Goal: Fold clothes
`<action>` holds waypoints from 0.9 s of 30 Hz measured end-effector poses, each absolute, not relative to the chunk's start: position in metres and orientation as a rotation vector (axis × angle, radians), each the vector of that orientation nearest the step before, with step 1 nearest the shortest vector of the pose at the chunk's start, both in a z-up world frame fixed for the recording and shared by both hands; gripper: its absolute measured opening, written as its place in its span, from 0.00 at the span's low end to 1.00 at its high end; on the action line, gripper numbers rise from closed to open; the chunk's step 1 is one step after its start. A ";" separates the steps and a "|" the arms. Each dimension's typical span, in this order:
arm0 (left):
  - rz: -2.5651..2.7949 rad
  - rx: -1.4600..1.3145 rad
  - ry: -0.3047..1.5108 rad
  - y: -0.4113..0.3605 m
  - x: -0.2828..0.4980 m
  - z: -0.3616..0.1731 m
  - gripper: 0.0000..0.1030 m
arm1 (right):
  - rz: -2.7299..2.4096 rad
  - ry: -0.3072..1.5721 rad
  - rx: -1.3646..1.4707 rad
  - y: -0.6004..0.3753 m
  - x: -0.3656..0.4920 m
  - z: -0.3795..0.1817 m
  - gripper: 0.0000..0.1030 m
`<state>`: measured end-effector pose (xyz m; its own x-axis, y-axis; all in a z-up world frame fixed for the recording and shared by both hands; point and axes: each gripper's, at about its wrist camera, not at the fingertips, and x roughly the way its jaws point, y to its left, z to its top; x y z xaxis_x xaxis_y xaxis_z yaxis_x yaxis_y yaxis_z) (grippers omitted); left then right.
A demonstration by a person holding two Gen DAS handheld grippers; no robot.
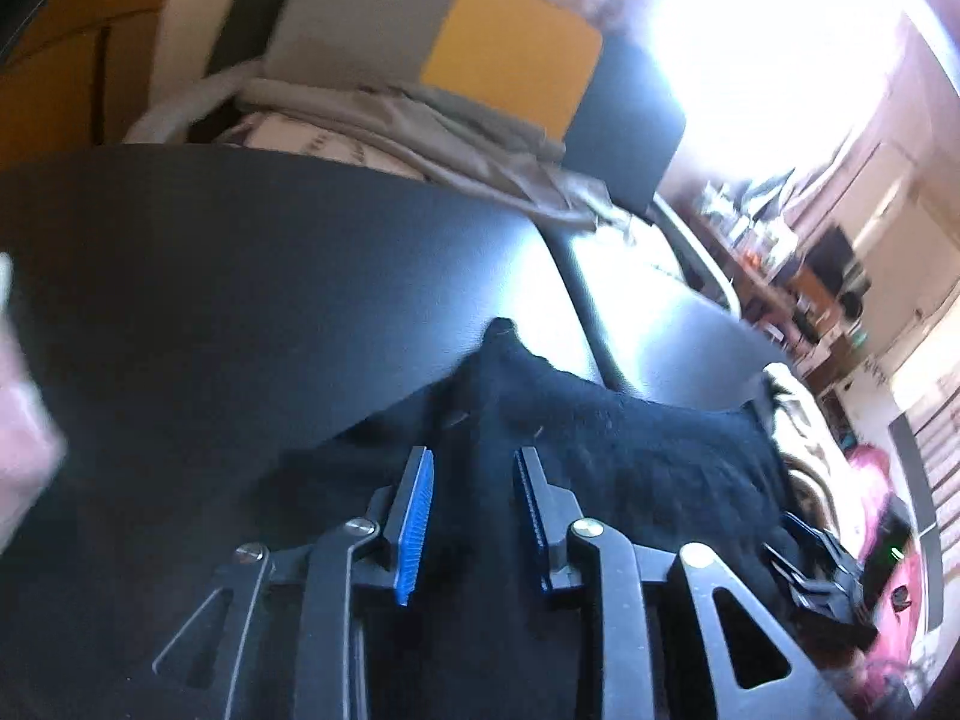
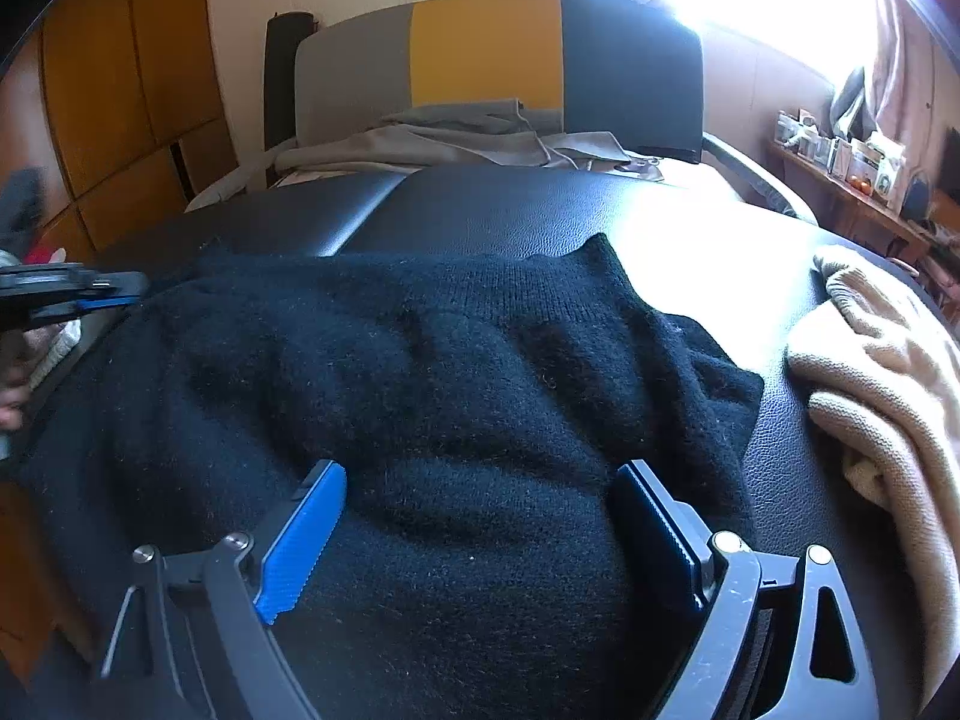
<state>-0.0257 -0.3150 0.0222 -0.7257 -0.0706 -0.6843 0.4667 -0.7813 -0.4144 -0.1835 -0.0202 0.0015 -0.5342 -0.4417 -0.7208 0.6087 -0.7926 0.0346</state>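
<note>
— The tongs? The left gripper (image 1: 474, 480) has its blue pads (image 1: 414, 516) drawn close on a ridge of the black sweater (image 2: 420, 372).

— And the right gripper (image 2: 480, 516)?

— Spread wide, gripping nothing, the sweater's knit between and under its fingers.

— Further out?

— The sweater lies on the black table (image 2: 510, 210). Right of the right tongs, a beige knit (image 2: 882, 372); ahead, a bed with grey cloth (image 2: 468, 138).

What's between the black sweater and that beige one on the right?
Only a bare strip of black table separates the black sweater from the beige sweater, as the right wrist view shows.
</note>
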 end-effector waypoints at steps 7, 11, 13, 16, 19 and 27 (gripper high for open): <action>-2.613 1.174 0.552 -0.258 0.011 0.015 0.31 | -2.318 0.303 0.988 -0.022 -0.180 0.001 0.90; -2.550 1.259 0.454 -0.227 0.028 -0.018 0.31 | -2.320 0.300 0.995 -0.022 -0.179 0.001 0.90; -2.527 1.221 0.570 -0.231 0.043 -0.019 0.32 | -2.321 0.299 0.997 -0.021 -0.178 0.001 0.91; -2.498 1.188 0.698 -0.237 0.055 -0.019 0.31 | -2.323 0.296 0.994 -0.020 -0.176 0.001 0.91; -2.474 1.137 0.853 -0.249 0.066 -0.016 0.33 | -2.325 0.294 0.991 -0.020 -0.174 0.000 0.91; -2.474 1.003 1.169 -0.306 0.047 -0.009 0.76 | -2.329 0.287 0.982 -0.018 -0.169 -0.001 0.91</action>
<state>0.0473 -0.3056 -0.0085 -0.7405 0.0818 -0.6670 0.4634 -0.6567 -0.5950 -0.1693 -0.0183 -0.0006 -0.5544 -0.4358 -0.7091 0.5948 -0.8033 0.0286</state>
